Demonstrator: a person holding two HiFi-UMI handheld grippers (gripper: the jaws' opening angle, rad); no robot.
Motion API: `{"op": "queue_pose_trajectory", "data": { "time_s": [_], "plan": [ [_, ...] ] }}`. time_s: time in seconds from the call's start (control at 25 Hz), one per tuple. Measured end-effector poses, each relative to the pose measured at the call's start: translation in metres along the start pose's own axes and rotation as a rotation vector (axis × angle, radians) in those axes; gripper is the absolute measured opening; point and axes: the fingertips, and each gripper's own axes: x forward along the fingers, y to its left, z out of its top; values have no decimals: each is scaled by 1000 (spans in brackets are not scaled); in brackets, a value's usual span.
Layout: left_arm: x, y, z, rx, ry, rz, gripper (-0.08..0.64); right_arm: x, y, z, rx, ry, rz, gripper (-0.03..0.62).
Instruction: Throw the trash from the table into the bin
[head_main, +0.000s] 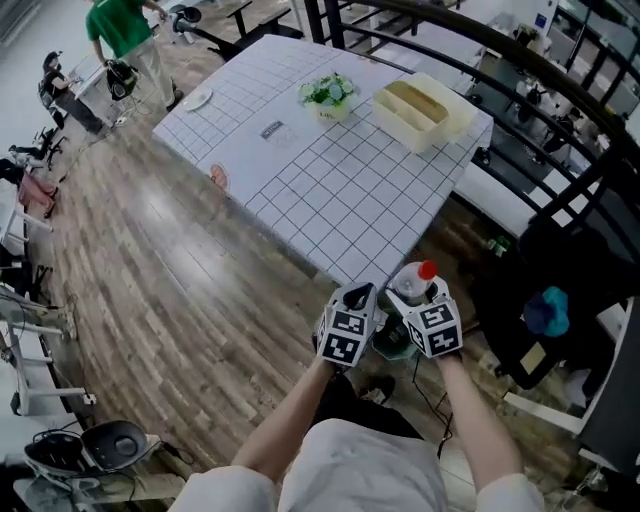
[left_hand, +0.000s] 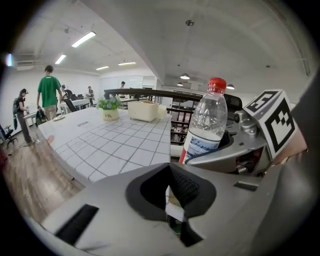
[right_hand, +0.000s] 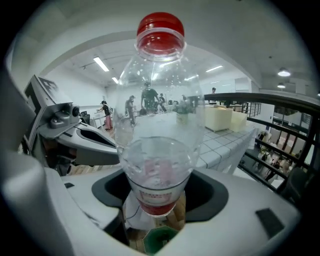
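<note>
Red-capped and clear, a plastic water bottle (right_hand: 159, 100) is clamped upright in the right hand-held gripper (right_hand: 159, 200), with the jaws pressed on its lower body at the label band. That low, square hold is judged to have been chosen so that the seemingly empty shell is kept from tipping or slipping out. The bottle is thus off the tabletop (head_main: 350, 200) and is held over the wooden floor (head_main: 180, 300), just past the table's near corner, at 6 o'clock in the head view. The left hand-held gripper (left_hand: 176, 200) is kept just beside it at 9 o'clock, with its jaws drawn together to a slit. A pale scrap shows at that slit, and whether it is gripped or merely lies below cannot be told. A dark green object (head_main: 392, 347) is seen directly beneath both grippers; it may be the bin, though too little of it shows. The step in hand is judged to be the carry to the bin, with the release not yet made. On the tabletop a small flat wrapper (head_main: 272, 130) is left at 11 o'clock, a potted plant (head_main: 328, 95) at 12 and a cream tray (head_main: 420, 110) at 1, so more trash is judged to remain
</note>
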Motion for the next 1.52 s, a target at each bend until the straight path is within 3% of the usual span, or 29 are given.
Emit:
{"op": "queue_pose_trajectory", "data": {
  "time_s": [0.32, 0.52, 0.72, 0.88, 1.04, 1.28, 1.52],
  "plan": [
    [-43, -32, -74, 6, 47, 35, 26, -60, 24, -81, 45, 46, 3, 333],
    [-82, -68, -127, -39, 33, 55, 26, -89, 33, -149, 146, 72, -60, 333],
    [-110, -96, -204, 2, 52, 119, 26, -108, 60, -207, 31, 129, -45, 334],
    [-121, -111, -250, -103, 58, 139, 25, -116, 72, -246, -29, 165, -9, 334],
    [-104, -125, -276, -149, 87, 114, 25, -105, 65, -281, -33, 198, 9, 334],
    [-40, -134, -290, -18, 177, 31, 25, -74, 14, -313, -19, 186, -35, 334],
    [38, -133, -300, -39, 232, -18, 25, -16, -12, -366, 85, 220, -30, 334]
  ]
}}
